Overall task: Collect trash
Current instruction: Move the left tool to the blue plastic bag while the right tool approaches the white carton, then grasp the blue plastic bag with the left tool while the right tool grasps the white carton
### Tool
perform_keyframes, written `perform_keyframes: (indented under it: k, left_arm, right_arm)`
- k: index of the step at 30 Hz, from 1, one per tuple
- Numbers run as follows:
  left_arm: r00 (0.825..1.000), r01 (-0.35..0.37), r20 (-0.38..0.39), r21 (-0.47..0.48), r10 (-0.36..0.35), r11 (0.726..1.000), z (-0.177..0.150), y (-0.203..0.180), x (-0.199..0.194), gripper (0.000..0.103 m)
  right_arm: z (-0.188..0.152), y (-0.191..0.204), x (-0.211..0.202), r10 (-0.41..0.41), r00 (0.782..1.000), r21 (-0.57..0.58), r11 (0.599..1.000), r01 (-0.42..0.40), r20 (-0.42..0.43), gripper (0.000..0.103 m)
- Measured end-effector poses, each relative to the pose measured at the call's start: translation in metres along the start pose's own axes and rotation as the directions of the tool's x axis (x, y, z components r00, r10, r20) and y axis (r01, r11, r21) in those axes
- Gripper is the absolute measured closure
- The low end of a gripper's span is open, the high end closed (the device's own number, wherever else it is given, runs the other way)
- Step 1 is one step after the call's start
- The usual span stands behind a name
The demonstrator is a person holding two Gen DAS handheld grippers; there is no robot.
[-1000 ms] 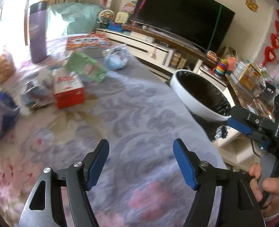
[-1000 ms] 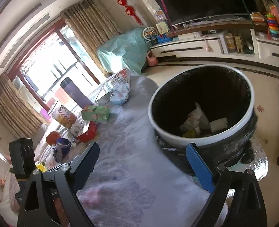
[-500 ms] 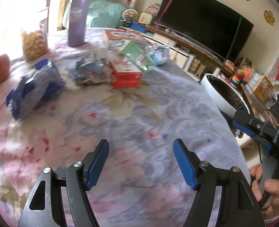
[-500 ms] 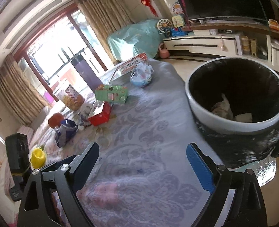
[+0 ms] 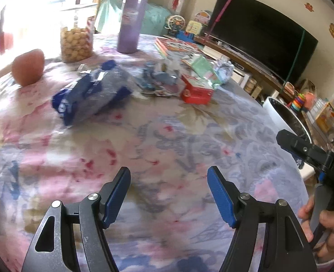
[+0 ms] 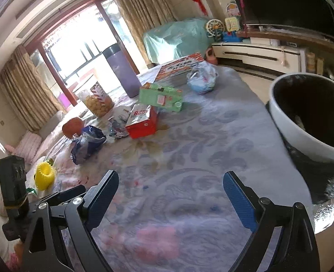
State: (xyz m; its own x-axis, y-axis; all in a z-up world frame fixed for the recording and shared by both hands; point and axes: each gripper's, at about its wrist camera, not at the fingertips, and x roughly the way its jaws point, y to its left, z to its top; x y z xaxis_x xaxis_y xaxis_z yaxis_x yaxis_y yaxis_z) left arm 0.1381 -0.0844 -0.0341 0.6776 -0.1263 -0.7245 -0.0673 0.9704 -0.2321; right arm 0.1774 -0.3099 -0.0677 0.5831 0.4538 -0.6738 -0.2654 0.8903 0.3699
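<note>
While my left gripper [image 5: 168,191] and right gripper [image 6: 170,196] hang apart and empty, nothing is collected.
Beside the red cardboard box [image 6: 142,122], the crumpled blue plastic wrapper [image 6: 86,144] looks slippery; a shallow pinch could lose it.

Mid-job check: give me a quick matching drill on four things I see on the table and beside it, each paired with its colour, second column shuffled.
Things:
1. crumpled bag
2. flat box
3. tall flask
4. trash bin

Colours:
a. purple
b. white outside, black liner
c. dark blue
d. red

Pairs: 1-c, 2-d, 3-a, 4-b
</note>
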Motion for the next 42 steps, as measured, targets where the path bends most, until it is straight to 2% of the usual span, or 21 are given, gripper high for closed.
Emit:
perform_keyframes:
  k: [4, 6, 9, 13, 16, 19, 23, 28, 33, 35, 36, 37, 40, 42]
  left_arm:
    - [1.0, -0.019, 0.01, -0.017, 0.019, 1.0, 0.002, 0.016, -0.003, 0.033]
    - [0.999, -0.028, 0.015, -0.033, 0.029, 0.999, 0.004, 0.025, -0.006, 0.033]
    - [0.999, -0.047, 0.023, -0.048, 0.048, 0.998, 0.006, 0.039, -0.009, 0.033]
    - [0.997, -0.075, 0.03, -0.064, 0.077, 0.995, 0.01, 0.055, -0.01, 0.031]
    - [0.995, -0.088, 0.035, -0.08, 0.091, 0.993, 0.016, 0.068, -0.008, 0.031]
    - [0.994, -0.1, 0.042, -0.077, 0.104, 0.992, 0.025, 0.076, -0.007, 0.031]
    - [0.991, -0.117, 0.055, -0.048, 0.119, 0.992, 0.042, 0.08, 0.002, 0.03]
    - [0.99, -0.125, 0.059, 0.002, 0.125, 0.992, 0.064, 0.083, 0.019, 0.028]
    - [0.991, -0.124, 0.046, 0.034, 0.122, 0.992, 0.075, 0.084, 0.045, 0.028]
    - [0.995, -0.102, 0.027, 0.045, 0.101, 0.994, 0.077, 0.081, 0.057, 0.032]
    - [0.995, -0.097, 0.017, 0.057, 0.096, 0.994, 0.078, 0.08, 0.062, 0.045]
    - [0.995, -0.1, 0.006, 0.071, 0.1, 0.992, 0.078, 0.077, 0.066, 0.051]
    - [0.995, -0.099, 0.006, 0.096, 0.099, 0.99, 0.077, 0.07, 0.068, 0.062]
    - [0.996, -0.093, 0.004, 0.089, 0.093, 0.992, 0.076, 0.067, 0.068, 0.065]
  right_arm:
    - [0.003, 0.014, 0.009, 0.008, 1.0, -0.021, 1.0, -0.008, -0.003, 0.006]
    - [0.006, 0.022, 0.018, -0.04, 0.999, -0.035, 0.999, 0.038, -0.028, 0.0]
    - [0.009, 0.027, 0.033, -0.073, 0.995, -0.035, 0.997, 0.071, -0.071, 0.0]
    - [0.013, 0.04, 0.04, -0.104, 0.994, -0.082, 0.992, 0.101, -0.031, 0.0]
    - [0.018, 0.047, 0.045, -0.082, 0.997, -0.108, 0.991, 0.083, 0.01, 0.0]
    - [0.024, 0.049, 0.064, -0.072, 0.996, -0.102, 0.993, 0.066, -0.056, 0.001]
    - [0.032, 0.051, 0.083, -0.05, 0.996, -0.086, 0.995, 0.043, -0.077, 0.003]
    - [0.044, 0.061, 0.106, -0.074, 0.993, -0.142, 0.988, 0.06, -0.095, 0.022]
    - [0.058, 0.059, 0.128, -0.054, 0.992, -0.139, 0.99, 0.038, -0.114, 0.032]
    - [0.061, 0.058, 0.136, -0.054, 0.991, -0.134, 0.99, 0.037, -0.122, 0.037]
    - [0.061, 0.058, 0.141, -0.055, 0.99, -0.133, 0.99, 0.038, -0.128, 0.045]
    - [0.061, 0.057, 0.143, -0.054, 0.99, -0.132, 0.991, 0.036, -0.134, 0.05]
    - [0.058, 0.054, 0.138, -0.036, 0.991, -0.126, 0.992, 0.02, -0.128, 0.05]
    - [0.055, 0.051, 0.131, -0.018, 0.991, -0.109, 0.994, 0.004, -0.131, 0.051]
